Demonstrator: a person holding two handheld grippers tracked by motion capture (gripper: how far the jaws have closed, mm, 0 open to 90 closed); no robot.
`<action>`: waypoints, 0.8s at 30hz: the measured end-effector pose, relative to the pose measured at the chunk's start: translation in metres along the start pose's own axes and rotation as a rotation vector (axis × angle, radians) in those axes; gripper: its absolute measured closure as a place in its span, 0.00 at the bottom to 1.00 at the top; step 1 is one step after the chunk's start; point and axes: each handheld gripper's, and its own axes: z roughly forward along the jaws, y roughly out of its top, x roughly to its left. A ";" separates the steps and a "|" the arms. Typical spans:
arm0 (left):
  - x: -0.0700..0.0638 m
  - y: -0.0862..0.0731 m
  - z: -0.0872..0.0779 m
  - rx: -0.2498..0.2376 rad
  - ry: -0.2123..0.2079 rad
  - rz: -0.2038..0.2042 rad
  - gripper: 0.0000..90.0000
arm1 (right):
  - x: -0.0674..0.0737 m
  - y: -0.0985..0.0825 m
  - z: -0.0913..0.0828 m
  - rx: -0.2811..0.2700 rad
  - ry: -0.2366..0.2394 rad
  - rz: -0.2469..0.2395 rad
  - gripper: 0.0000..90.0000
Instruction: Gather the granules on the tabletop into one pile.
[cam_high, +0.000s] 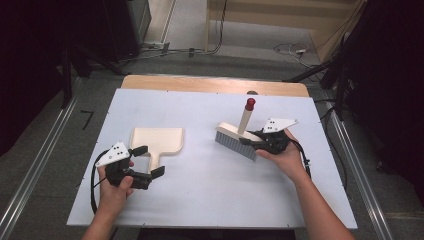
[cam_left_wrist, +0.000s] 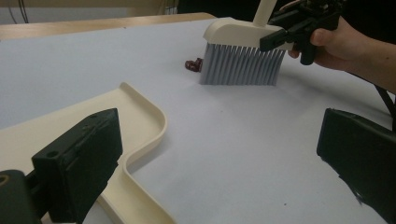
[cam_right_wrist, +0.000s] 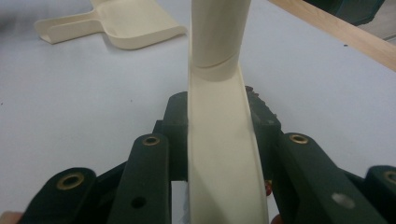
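Note:
A cream dustpan (cam_high: 156, 139) lies flat at the table's left, its handle pointing toward me. My left gripper (cam_high: 148, 161) is open, its jaws standing either side of that handle's end without touching; in the left gripper view the dustpan (cam_left_wrist: 135, 121) runs past the left jaw. A cream brush (cam_high: 235, 136) with grey bristles and a red-tipped handle stands on its bristles at centre right. My right gripper (cam_high: 252, 141) is shut on the brush's back (cam_right_wrist: 219, 140). A small dark red scrap (cam_left_wrist: 194, 64) lies on the table beside the bristles (cam_left_wrist: 243, 63).
The white tabletop (cam_high: 210, 195) has a wooden strip (cam_high: 215, 83) along its far edge. Metal rails (cam_high: 35, 160) run down both sides, and cables lie on the floor (cam_high: 292, 49) beyond the table.

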 end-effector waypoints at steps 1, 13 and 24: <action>0.000 0.000 0.000 0.001 0.000 0.001 0.01 | 0.000 0.000 0.000 0.001 -0.002 0.000 0.72; 0.000 0.000 0.001 0.003 0.000 -0.001 0.01 | 0.004 0.013 -0.004 0.007 -0.001 -0.028 0.72; 0.000 0.000 0.001 0.003 -0.001 0.000 0.01 | 0.008 0.016 -0.013 0.006 0.032 -0.014 0.72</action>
